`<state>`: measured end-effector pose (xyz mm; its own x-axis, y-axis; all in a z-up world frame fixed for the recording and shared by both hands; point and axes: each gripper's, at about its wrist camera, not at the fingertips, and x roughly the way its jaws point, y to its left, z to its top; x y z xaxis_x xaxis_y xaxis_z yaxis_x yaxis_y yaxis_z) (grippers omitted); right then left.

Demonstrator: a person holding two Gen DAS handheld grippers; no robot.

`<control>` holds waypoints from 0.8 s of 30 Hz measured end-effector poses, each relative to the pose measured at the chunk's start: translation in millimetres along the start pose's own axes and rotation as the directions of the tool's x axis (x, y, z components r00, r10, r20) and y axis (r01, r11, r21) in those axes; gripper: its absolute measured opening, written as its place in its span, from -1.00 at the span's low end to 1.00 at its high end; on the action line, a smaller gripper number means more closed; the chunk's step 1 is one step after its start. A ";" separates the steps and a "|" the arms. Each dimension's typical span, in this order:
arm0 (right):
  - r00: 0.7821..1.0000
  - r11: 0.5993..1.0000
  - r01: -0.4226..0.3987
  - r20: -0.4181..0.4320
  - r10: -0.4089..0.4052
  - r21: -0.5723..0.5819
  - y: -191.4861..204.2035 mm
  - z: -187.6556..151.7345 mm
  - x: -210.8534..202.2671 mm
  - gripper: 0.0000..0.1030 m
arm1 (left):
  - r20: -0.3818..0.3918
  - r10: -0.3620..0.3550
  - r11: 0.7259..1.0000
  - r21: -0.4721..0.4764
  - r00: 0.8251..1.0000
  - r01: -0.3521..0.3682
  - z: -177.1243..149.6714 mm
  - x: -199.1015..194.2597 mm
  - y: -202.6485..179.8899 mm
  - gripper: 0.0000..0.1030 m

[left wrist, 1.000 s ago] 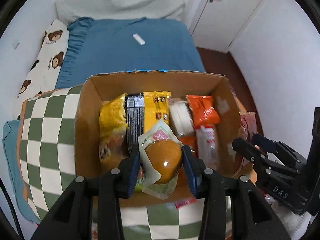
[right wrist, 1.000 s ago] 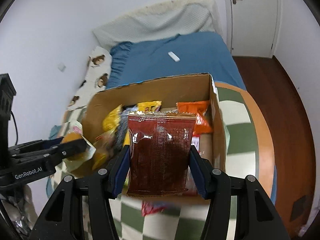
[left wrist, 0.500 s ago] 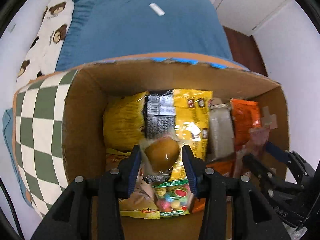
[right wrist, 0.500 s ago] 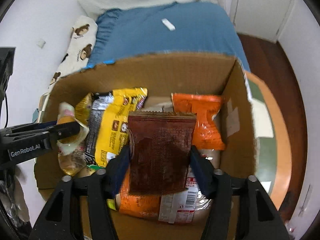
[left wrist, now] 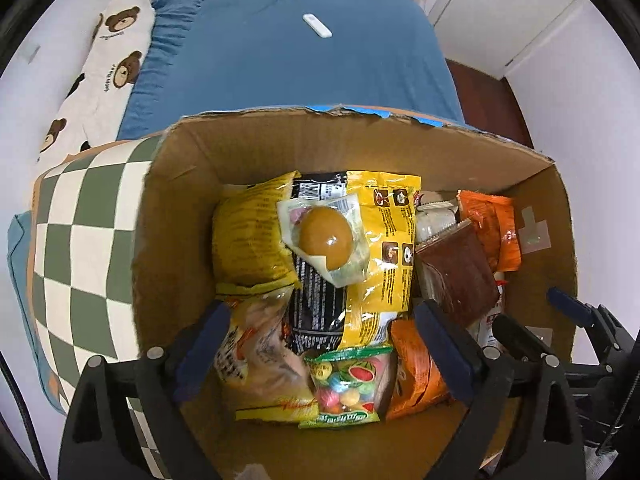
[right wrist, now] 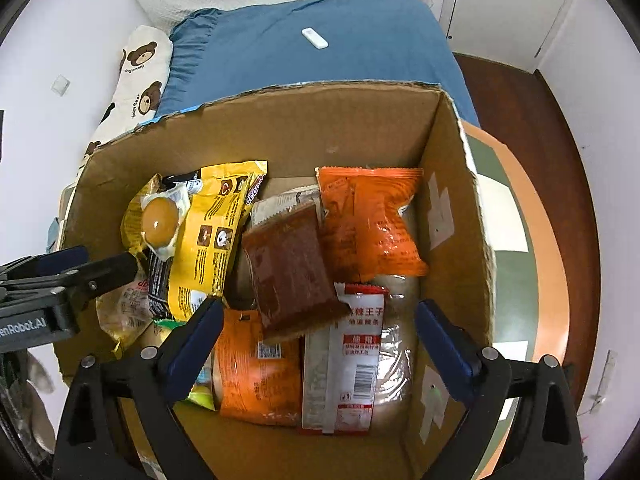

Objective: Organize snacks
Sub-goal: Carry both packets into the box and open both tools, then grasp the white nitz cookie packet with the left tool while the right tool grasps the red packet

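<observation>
A cardboard box (left wrist: pixel 172 208) (right wrist: pixel 452 184) holds several snack packs. A clear pack with a round brown bun (left wrist: pixel 326 236) (right wrist: pixel 160 220) lies on the yellow-and-black bag (left wrist: pixel 380 248) (right wrist: pixel 212 236). A dark red-brown packet (left wrist: pixel 460 272) (right wrist: pixel 290 272) lies on the packs beside the orange bags (right wrist: pixel 372 224). My left gripper (left wrist: pixel 320 344) is open and empty above the box's near side. My right gripper (right wrist: pixel 316 340) is open and empty above the box; it also shows at the right of the left wrist view (left wrist: pixel 536 320).
The box stands on a round table with a green-and-white checked cloth (left wrist: pixel 80 216). Behind it is a bed with a blue cover (left wrist: pixel 296 60), a small white remote (left wrist: pixel 317 26) and a bear-print pillow (left wrist: pixel 104 60). White doors and dark wood floor lie at right (right wrist: pixel 560 100).
Both grippers have opened over the box. The bun pack left the left gripper and lies on the yellow bag. The red-brown packet left the right gripper and lies among the packs.
</observation>
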<state>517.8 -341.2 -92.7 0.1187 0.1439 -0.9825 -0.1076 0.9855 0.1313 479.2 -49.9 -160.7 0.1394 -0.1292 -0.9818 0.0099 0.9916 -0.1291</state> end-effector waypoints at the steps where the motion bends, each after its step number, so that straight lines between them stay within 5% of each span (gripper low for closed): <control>1: 1.000 1.000 0.002 0.007 -0.002 0.000 -0.1 -2.9 -3.2 0.91 | 0.013 0.002 1.000 -0.007 1.000 -0.002 -4.0 -4.7 1.4 0.85; 10: 0.993 1.000 0.012 0.115 -0.011 -0.014 2.8 -33.5 -44.8 0.91 | 0.168 0.048 0.999 -0.019 0.985 -0.045 -52.8 -49.0 6.5 0.85; 24: 0.941 0.998 0.044 0.339 -0.024 -0.053 20.6 -112.3 -134.5 0.91 | 0.423 0.086 0.996 -0.016 0.902 -0.087 -147.1 -133.7 2.0 0.85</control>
<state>388.8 -350.4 27.3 0.4485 0.1421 -0.8824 -0.1540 0.9848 0.0803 314.9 -31.9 -50.2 0.5459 -0.0281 -0.8374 -0.0181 0.9988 -0.0453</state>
